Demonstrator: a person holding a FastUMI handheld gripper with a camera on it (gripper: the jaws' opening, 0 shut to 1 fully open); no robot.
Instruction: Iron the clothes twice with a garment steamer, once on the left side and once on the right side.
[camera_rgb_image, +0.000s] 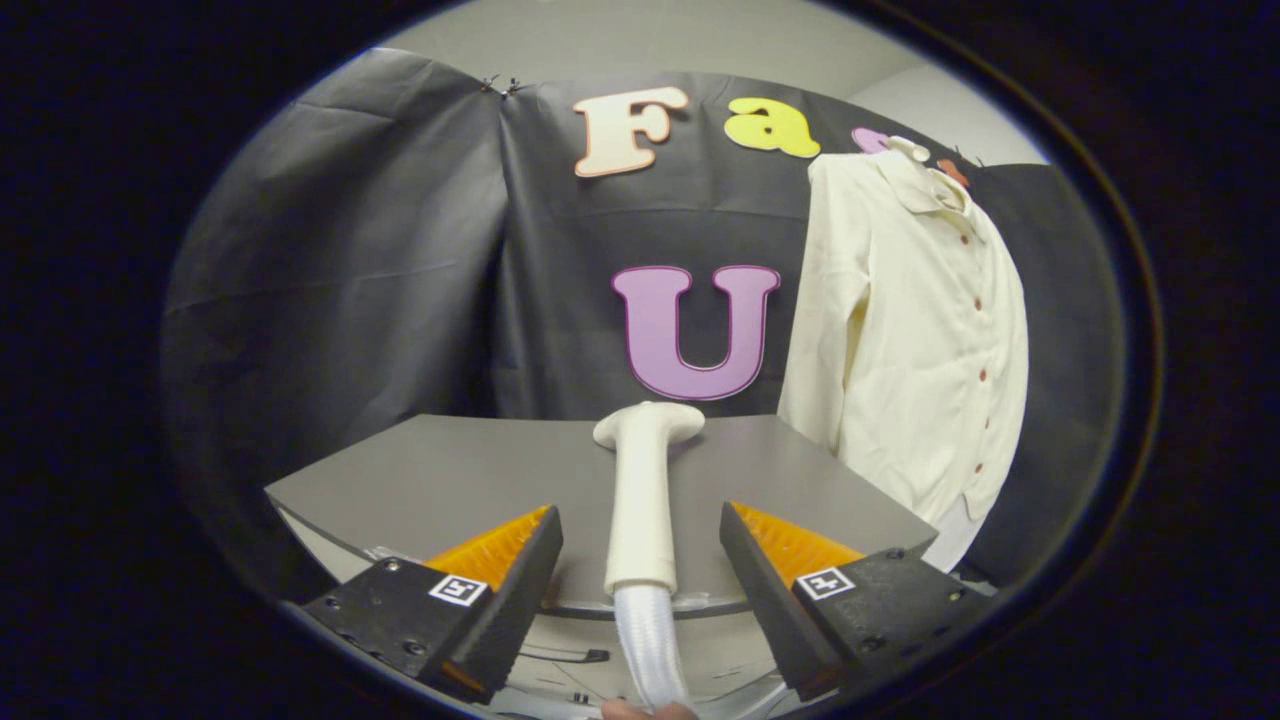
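Observation:
A cream garment steamer (642, 490) lies on the grey table (430, 480), its head pointing away from me and its ribbed hose (650, 640) trailing back toward me. My gripper (640, 525) is open, one finger on each side of the steamer's handle with gaps on both sides. A cream button-up shirt (920, 340) hangs against the black cloth wall, beyond the fingers and to the right of the table. At the lower end of the hose shows what seems a fingertip (645, 710).
The black cloth wall (360, 280) stands behind the table. The table's near edge (590, 607) runs just under my fingertips, with a cable (565, 656) lying lower down.

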